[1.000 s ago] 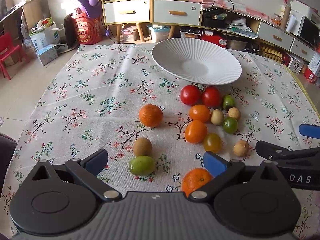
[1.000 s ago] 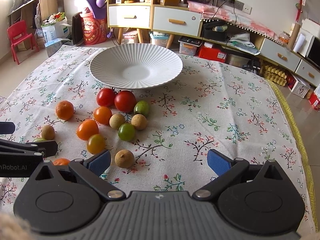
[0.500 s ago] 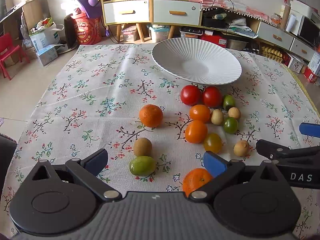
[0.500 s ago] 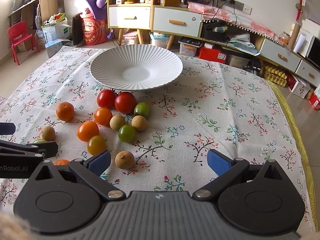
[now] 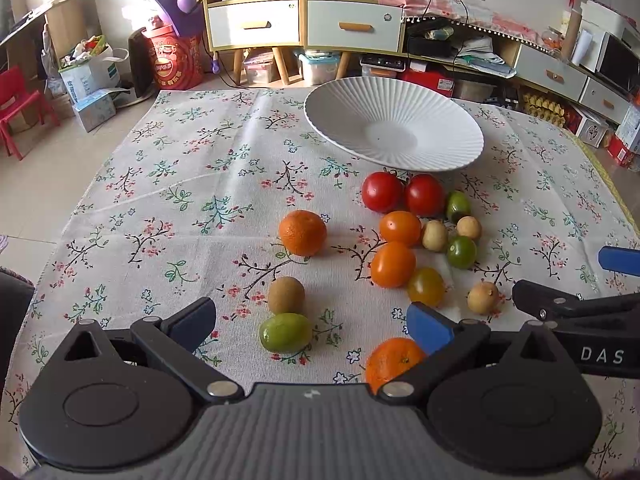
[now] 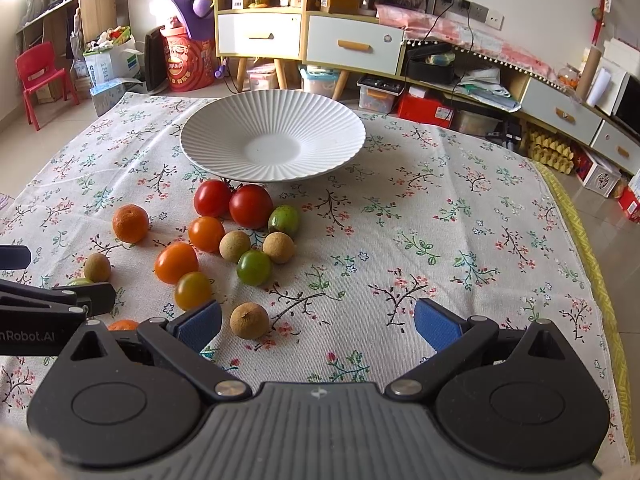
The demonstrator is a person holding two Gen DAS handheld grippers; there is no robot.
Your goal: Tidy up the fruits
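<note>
Almost nothing is changing between the earlier pictures and this moment: the fruit is lying in the same spots on the flowered tablecloth (image 6: 460,216), the white plate (image 6: 208,148) is sitting at the far side with nothing in it, and both tools are staying where they were, drifting only slightly.

The left gripper (image 5: 312,322) is hovering low over the near edge of the cloth with its blue-padded fingers (image 5: 428,326) spread wide and gripping nothing. A green fruit (image 5: 285,332) and a small brown fruit (image 5: 286,294) are lying touching each other in front of the gap between the fingers. An orange (image 5: 390,362) is sitting partly hidden behind the right-hand finger.

The right gripper (image 6: 318,324) is hovering beside it, also spread wide and empty. A brown fruit (image 6: 249,320) is lying just beside its left finger.

Farther out, two red tomatoes (image 6: 251,206) are lying side by side just in front of the plate. Below them two orange tomatoes (image 6: 176,263), a yellowish tomato (image 6: 193,290), a round green tomato (image 6: 253,267), an oval green fruit (image 6: 283,220) and two more brown fruits (image 6: 279,247) are clustering close together. A second orange (image 5: 302,233) is lying apart to the left of the cluster.

In each view the other tool is showing at the edge of the picture as a black arm.
</note>
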